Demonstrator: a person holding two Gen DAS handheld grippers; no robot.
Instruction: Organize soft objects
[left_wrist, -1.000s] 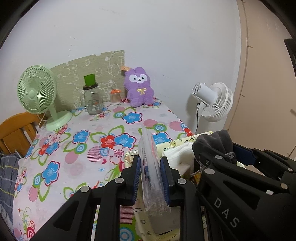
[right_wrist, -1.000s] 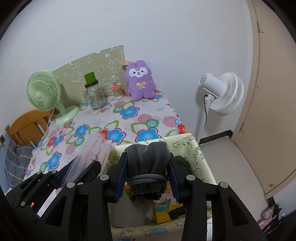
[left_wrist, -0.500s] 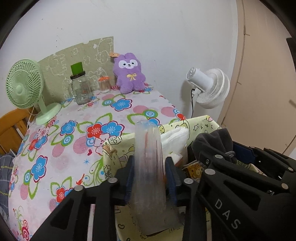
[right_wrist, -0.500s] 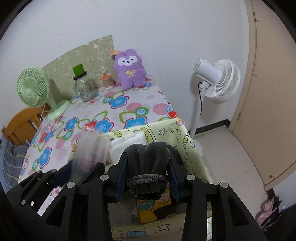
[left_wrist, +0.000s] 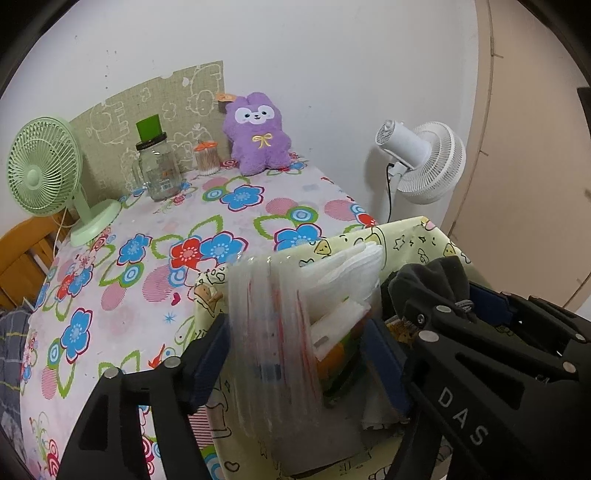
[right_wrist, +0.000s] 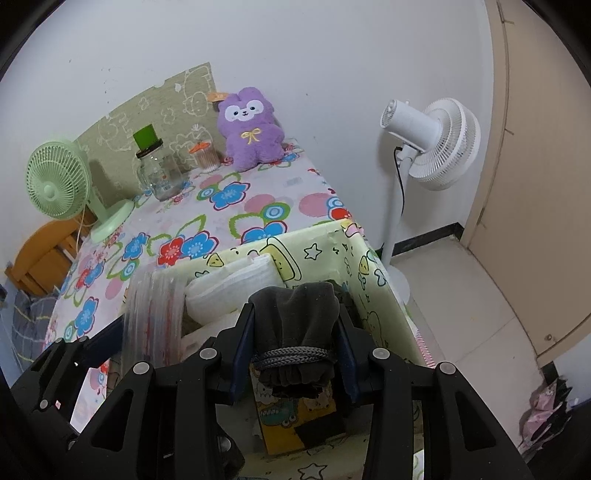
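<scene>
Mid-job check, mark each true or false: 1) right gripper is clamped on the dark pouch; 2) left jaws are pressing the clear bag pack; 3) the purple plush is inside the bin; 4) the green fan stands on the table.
1) True: right gripper clamps the dark pouch.
2) False: left gripper has just been opening; the clear bag pack stands loose between its jaws.
3) False: purple plush sits on the table, not in the bin.
4) True: green fan.
</scene>
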